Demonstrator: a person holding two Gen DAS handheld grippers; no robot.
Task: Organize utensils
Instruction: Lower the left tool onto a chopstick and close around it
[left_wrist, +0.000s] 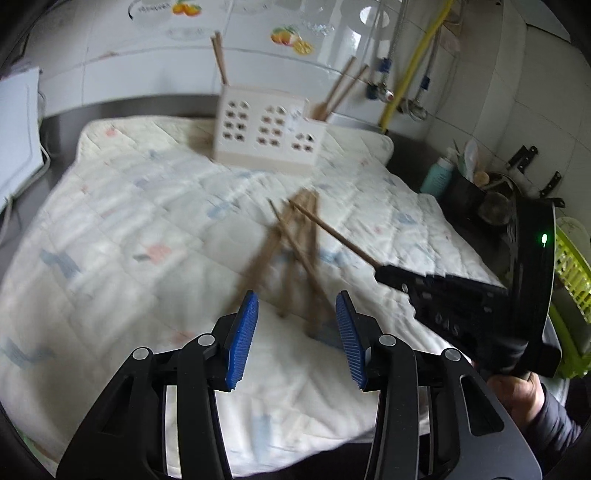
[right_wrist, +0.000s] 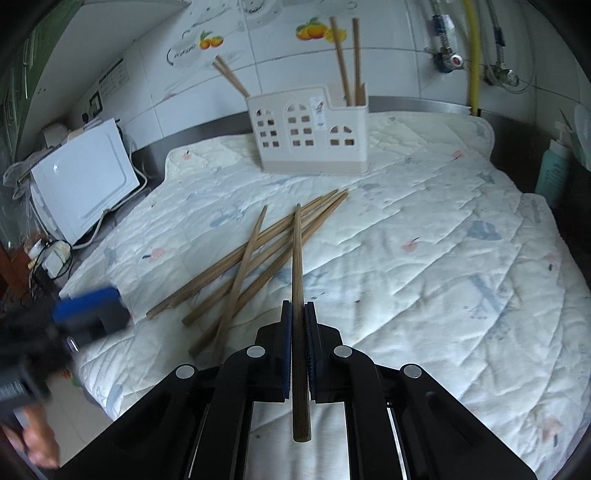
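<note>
A kitchen table (right_wrist: 461, 110) spread with a quilted mat (right_wrist: 424, 240): my right hand-held gripper (right_wrist: 298, 314) is clamped tight on a single wooden chopstick (right_wrist: 296, 258), its blue pads pressing both sides of the shaft. The stick runs forward from between the jaws, its far tip reaching over the loose pile, its butt end sticking back toward my wrist. My left hand-held gripper (left_wrist: 295, 314) hangs low over the near ends of the loose chopsticks (right_wrist: 258, 251), jaws roughly half apart and gripping nothing; the sticks lie between and beyond its pads (left_wrist: 242, 339), though blur keeps me from saying whether anything touches.

The remaining chopsticks, about five by my count, lie crossed in a heap on the mat, near the middle. Behind them, toward the tiled wall, stands the white utensil holder (right_wrist: 308, 136) with window-shaped cut-outs. It already carries sticks: a pair leaning out of its left compartment and a pair standing in its lower right compartment.

As I judge it, the sorting is partly done, and the step in hand is the pickup. The right side has its stick and must carry it up and over to the holder, tipping it so one end drops into a compartment without catching the rim. The left side needs to settle around one stick only, since the crossed pile invites grabbing two.
</note>
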